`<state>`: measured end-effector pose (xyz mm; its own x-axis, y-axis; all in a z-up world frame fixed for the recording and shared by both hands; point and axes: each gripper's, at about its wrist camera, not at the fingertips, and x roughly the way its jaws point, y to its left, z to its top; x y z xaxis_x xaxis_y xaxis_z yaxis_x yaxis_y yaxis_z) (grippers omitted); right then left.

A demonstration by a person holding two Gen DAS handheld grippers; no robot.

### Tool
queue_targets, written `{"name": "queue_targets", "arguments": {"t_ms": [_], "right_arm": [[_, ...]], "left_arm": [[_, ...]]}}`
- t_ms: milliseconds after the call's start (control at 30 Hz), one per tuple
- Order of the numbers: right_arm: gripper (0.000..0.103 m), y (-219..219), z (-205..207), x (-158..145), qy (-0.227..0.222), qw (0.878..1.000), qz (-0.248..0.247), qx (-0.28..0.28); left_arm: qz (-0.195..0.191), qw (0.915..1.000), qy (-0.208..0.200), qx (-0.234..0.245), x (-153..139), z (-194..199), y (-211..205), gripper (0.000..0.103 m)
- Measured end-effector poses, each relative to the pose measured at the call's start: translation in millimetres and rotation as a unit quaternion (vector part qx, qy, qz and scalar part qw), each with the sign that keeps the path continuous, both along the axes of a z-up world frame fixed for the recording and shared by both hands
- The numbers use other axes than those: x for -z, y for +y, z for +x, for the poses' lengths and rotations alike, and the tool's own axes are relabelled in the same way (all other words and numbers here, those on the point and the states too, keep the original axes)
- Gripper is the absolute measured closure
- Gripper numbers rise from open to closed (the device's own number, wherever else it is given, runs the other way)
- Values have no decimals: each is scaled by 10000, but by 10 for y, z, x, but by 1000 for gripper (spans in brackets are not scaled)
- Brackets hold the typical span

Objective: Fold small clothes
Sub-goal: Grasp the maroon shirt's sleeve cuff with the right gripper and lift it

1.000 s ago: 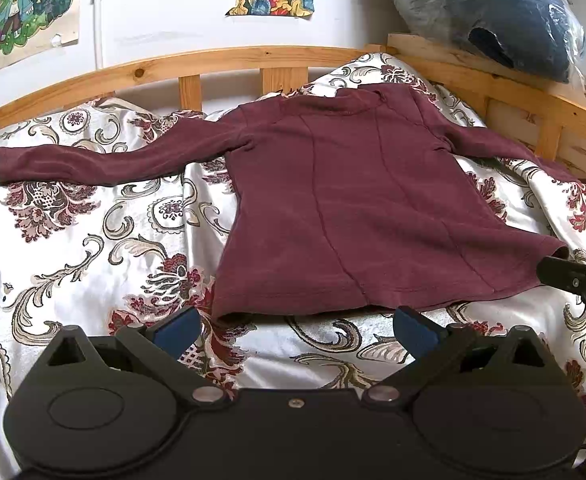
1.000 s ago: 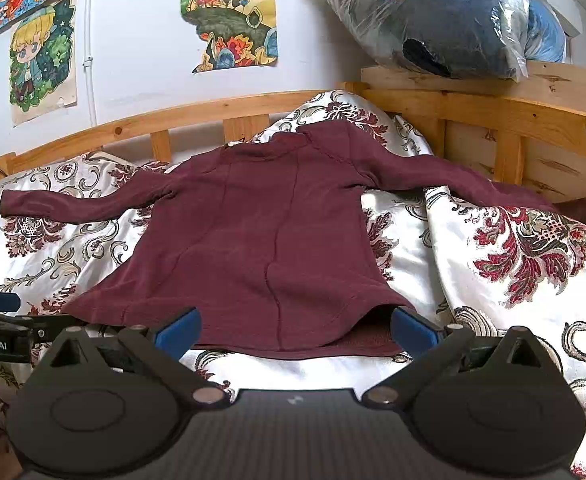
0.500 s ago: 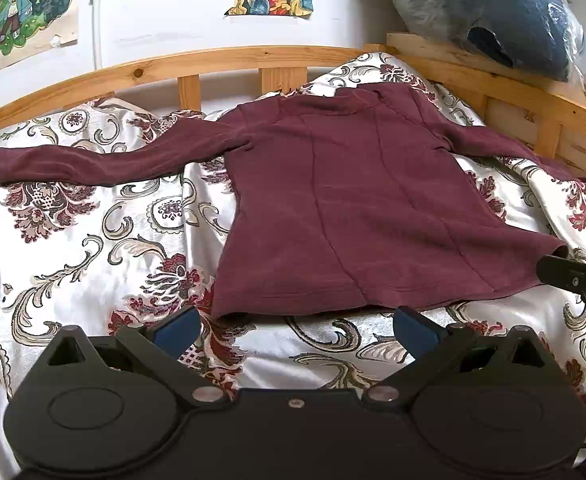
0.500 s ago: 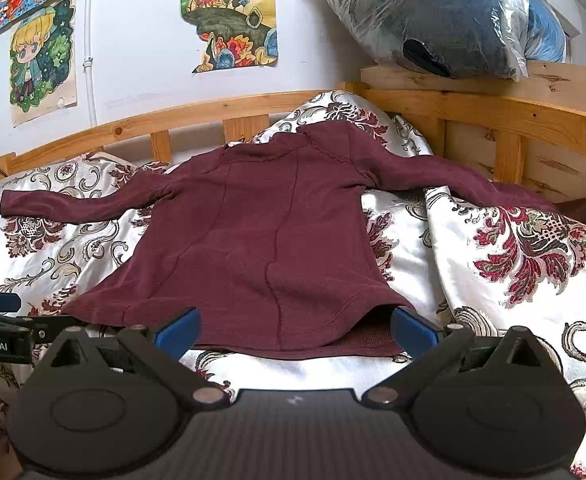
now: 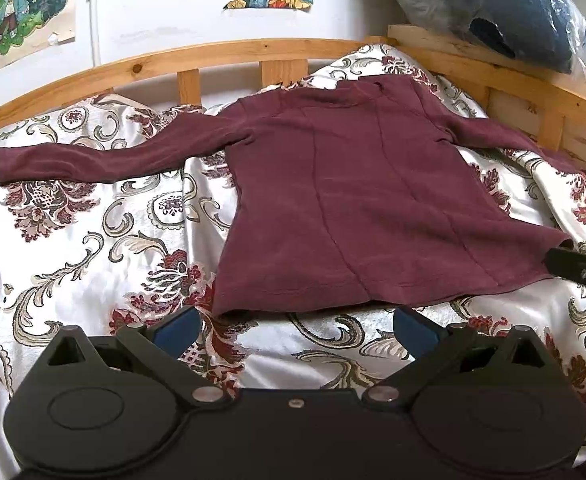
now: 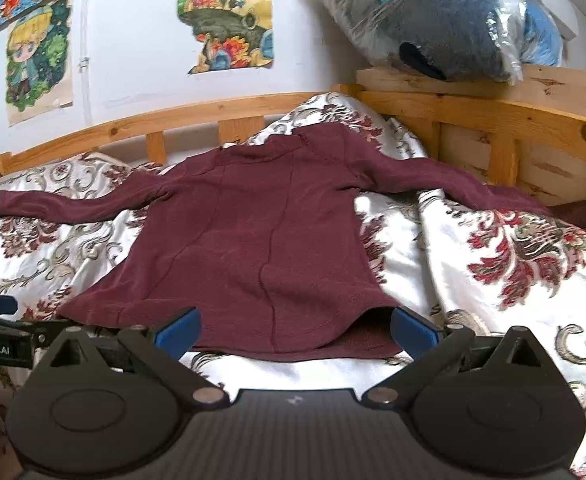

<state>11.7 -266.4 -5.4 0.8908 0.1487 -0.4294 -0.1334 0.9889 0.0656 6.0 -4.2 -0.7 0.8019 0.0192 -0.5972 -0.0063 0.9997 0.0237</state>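
Ahead of both grippers, a bed covered by a floral satin bedspread [image 5: 93, 248] fills most of each view, fenced at its far side and right end by a wooden rail [image 5: 229, 56], with a white wall and posters behind and a plastic-wrapped bundle [image 6: 445, 20] resting on the rail's right end. Spread flat on the bedspread lies a maroon long-sleeved top [image 5: 353, 208], collar toward the rail and hem toward the grippers; one sleeve reaches far out to the left, the other runs right toward the rail, where the cloth bunches up. Bare bedspread lies open to the left of the top and in a strip before the hem. Nearer still, the left gripper [image 5: 293, 326] stands with its blue-padded fingers [image 5: 177, 326] spread wide and empty, just short of the hem's left corner. The right gripper [image 6: 293, 326] is equally wide apart and holds nothing, its fingers flanking the hem's right part, the right pad beside the hem corner; whether it touches the cloth cannot be told.
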Motion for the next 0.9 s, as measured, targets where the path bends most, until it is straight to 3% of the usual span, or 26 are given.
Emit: {"name": "queue_targets", "arguments": {"t_ms": [233, 333, 467, 567, 667, 733, 900], "right_arm": [[0, -437, 125, -326, -360, 9939, 509, 912], [0, -780, 268, -470, -485, 9877, 616, 1349], [0, -1344, 516, -576, -460, 9771, 858, 1889], [0, -1777, 778, -580, -230, 9687, 1347, 2072], [0, -2108, 1037, -506, -98, 9550, 1732, 2407], [2, -2197, 1186, -438, -1, 9377, 1664, 3049], [16, -2317, 1441, -285, 60, 9166, 1441, 3730]], "left_arm": [[-90, 9997, 193, 132, -239, 273, 0, 1], [128, 9991, 271, 309, -400, 430, -57, 1], [409, 9973, 415, 442, -648, 710, -140, 1], [449, 9973, 384, 436, -761, 913, -210, 1], [356, 9974, 330, 531, -781, 1097, -301, 1], [391, 9967, 302, 640, -764, 1181, -378, 1], [434, 9936, 286, 1004, -648, 1340, -517, 1]]}}
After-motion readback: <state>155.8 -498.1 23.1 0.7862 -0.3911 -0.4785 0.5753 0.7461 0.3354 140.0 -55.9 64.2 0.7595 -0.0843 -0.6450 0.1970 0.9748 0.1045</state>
